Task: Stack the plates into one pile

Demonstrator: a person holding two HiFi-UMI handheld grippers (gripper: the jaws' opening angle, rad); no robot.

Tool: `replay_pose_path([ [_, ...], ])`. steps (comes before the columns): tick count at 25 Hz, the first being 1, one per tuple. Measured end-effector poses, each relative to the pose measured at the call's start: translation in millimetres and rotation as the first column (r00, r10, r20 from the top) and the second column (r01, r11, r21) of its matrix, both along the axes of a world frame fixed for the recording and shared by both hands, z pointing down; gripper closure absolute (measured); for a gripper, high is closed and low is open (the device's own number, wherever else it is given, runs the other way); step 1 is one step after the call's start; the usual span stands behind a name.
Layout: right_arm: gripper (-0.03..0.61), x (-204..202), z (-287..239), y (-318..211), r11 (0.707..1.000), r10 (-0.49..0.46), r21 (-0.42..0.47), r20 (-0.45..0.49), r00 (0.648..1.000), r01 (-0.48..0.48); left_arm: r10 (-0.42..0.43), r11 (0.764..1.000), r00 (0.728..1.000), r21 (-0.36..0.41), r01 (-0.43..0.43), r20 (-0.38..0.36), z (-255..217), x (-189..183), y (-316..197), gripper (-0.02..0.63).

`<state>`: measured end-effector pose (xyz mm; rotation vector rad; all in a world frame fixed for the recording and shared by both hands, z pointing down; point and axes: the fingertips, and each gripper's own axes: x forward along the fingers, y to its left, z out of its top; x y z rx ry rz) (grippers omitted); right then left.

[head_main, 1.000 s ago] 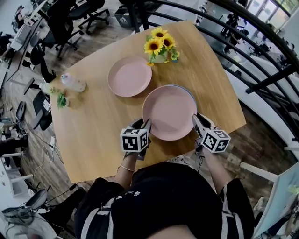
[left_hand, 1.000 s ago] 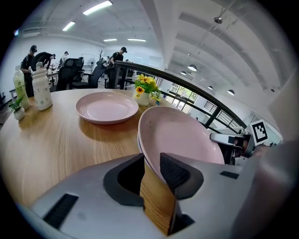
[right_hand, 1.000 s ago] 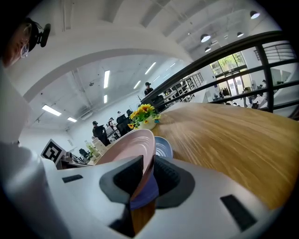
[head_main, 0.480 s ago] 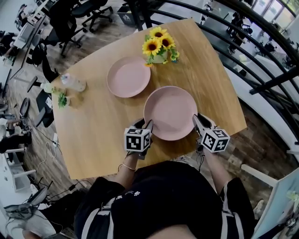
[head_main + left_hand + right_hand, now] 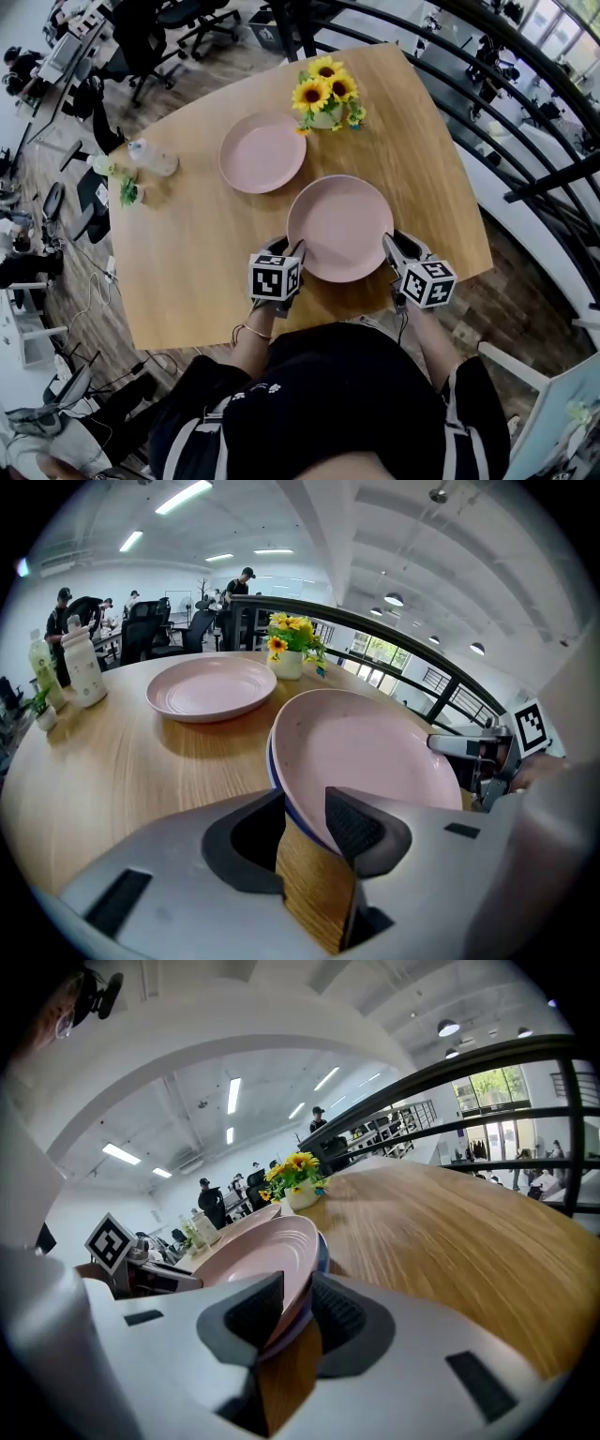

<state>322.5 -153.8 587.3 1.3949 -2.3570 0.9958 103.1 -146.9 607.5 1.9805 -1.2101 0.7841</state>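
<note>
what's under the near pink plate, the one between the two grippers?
A blue plate. Only its rim shows, just below the edge of the near pink plate, in both gripper views. The rest of it is covered, and so is anything beneath it.

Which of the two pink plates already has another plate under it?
The near pink plate, right before the person: a blue plate's rim shows beneath it. The far pink plate, beside the sunflowers, lies alone on the table.

An open-plan office: swivel chairs (image 5: pixel 141 42), ceiling strip lights (image 5: pixel 183 496).
</note>
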Motion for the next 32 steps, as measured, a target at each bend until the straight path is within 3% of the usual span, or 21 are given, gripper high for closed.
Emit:
replay_pose_path([
  [4,0.475,0.1,3.4,-1.1,1.0,-0.031,-0.003,-0.019,0.999,0.031,0.045,0.999,0.995,0.013,-0.046,0.085,1.1,1.8,-1.0,0.463],
  [16,0.468,0.7,2.6,-1.4,0.996,-0.083,0.017,-0.032,0.996,0.084,0.081,0.994,0.983,0.053,-0.091,0.167,4.5,-0.7,2.0,0.445],
  [22,0.474,0.5,-16.6,-8.7,0.994,-0.082,0.075,0.0,0.997,0.082,0.02,0.997,0.989,0.066,-0.03,0.147,-4.3,-12.0,1.3,0.444],
  [27,0.488,-6.2,-47.4,-26.9,0.983,-0.091,0.159,0.016,0.996,0.087,-0.111,0.987,0.991,0.122,0.102,0.07,-20.9,-34.6,-4.7,0.448],
  [29,0.494,-15.3,-64.3,-38.1,0.968,-0.113,0.226,-0.013,0.993,0.113,-0.155,0.979,0.988,0.141,0.15,0.022,-28.6,-47.2,-7.7,0.457],
  [32,0.497,-39.7,-90.8,-54.2,0.919,-0.182,0.333,-0.114,0.977,0.21,-0.213,0.957,0.977,0.192,0.215,-0.03,-45.1,-70.2,-14.7,0.499],
])
